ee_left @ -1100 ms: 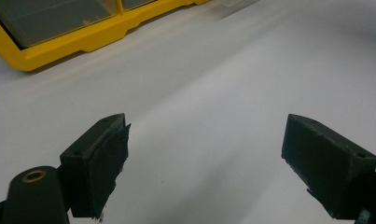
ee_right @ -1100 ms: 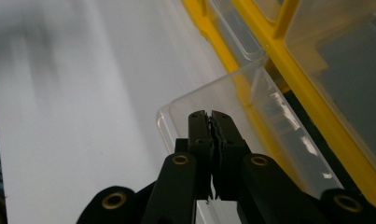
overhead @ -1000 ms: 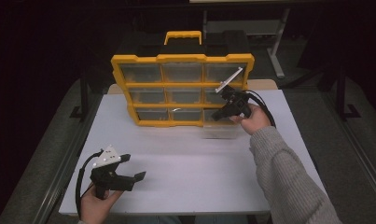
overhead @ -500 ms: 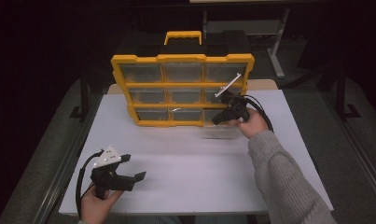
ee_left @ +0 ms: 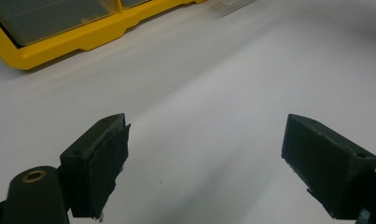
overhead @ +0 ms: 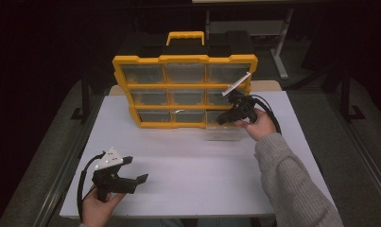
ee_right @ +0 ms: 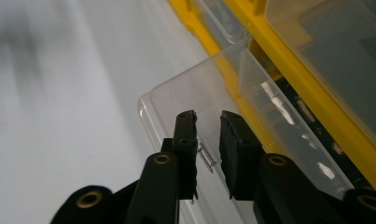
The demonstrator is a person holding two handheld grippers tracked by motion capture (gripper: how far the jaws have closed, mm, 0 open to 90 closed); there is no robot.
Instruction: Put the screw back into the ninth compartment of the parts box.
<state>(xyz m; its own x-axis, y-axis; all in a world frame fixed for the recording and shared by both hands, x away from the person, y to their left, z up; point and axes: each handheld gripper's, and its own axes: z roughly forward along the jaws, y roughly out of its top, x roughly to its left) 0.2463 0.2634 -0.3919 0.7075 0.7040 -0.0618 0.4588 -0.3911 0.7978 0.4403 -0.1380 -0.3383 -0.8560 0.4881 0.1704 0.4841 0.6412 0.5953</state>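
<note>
Nearest me, my left gripper [overhead: 131, 176] rests low on the white table [overhead: 188, 165], jaws spread wide, nothing in them. Farther off, my right gripper [ee_right: 208, 122] hangs over the clear drawer [ee_right: 176, 100] pulled out of the yellow organiser [overhead: 184, 90], jaws nearly together around a small nail [ee_right: 206, 157] (touching or just flanking it, I can't tell). I judge the pick is under way; next comes closing fully and lifting straight. The drawer's far contents are blurred.

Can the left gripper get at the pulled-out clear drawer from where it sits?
Probably yes: bare table lies between the open left gripper and the drawer, though the right gripper hovers over it.
</note>
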